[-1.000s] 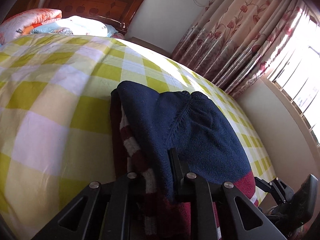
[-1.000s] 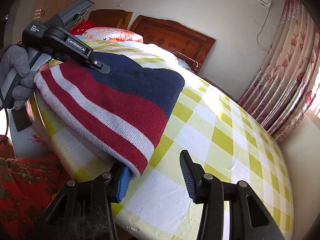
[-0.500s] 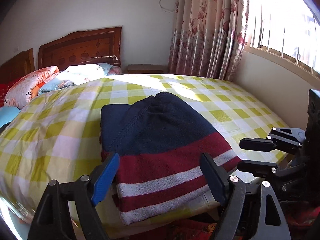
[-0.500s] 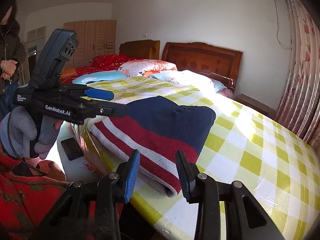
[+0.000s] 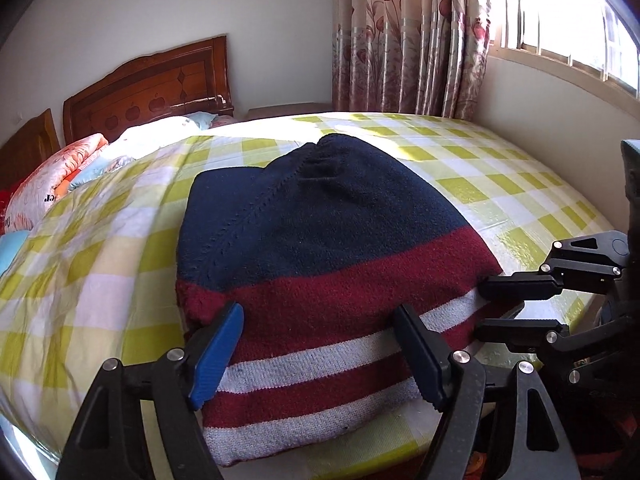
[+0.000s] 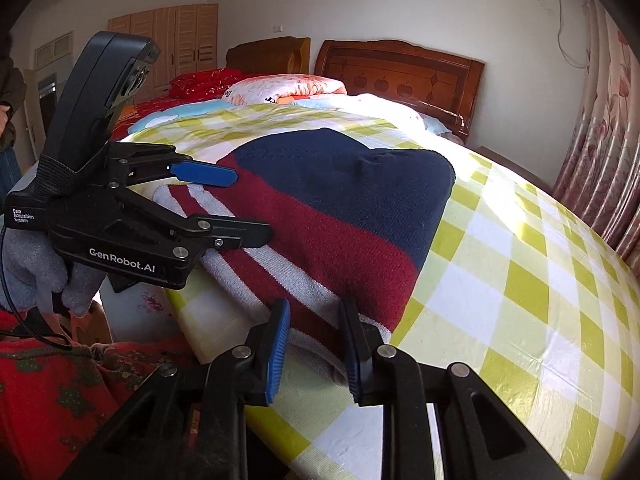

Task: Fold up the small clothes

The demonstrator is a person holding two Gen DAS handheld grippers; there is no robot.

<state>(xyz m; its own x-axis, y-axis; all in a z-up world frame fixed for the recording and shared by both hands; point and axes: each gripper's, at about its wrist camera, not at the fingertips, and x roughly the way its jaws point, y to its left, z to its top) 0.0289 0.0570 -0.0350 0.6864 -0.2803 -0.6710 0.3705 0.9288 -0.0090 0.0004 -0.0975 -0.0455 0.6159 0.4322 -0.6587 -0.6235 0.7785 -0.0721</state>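
A folded knit sweater [image 5: 320,248], navy on top with dark red and grey stripes below, lies near the bed's front edge; it also shows in the right wrist view [image 6: 340,216]. My left gripper [image 5: 318,354] is open, its jaws spread over the sweater's striped hem. In the right wrist view it [image 6: 240,204] hovers at the sweater's left edge. My right gripper [image 6: 314,354] is open with a narrow gap, its tips at the sweater's near corner. In the left wrist view it [image 5: 504,306] sits at the sweater's right side.
The bed has a yellow and white checked cover [image 5: 100,264]. Pillows [image 5: 52,184] and a wooden headboard [image 5: 160,84] stand at the far end. Floral curtains [image 5: 408,36] and a window are on the right. A red patterned cloth [image 6: 52,392] lies below the bed edge.
My left gripper let go of the sweater, opened, pulled back, then moved close over the hem. My right gripper narrowed and came up to the sweater's near corner.
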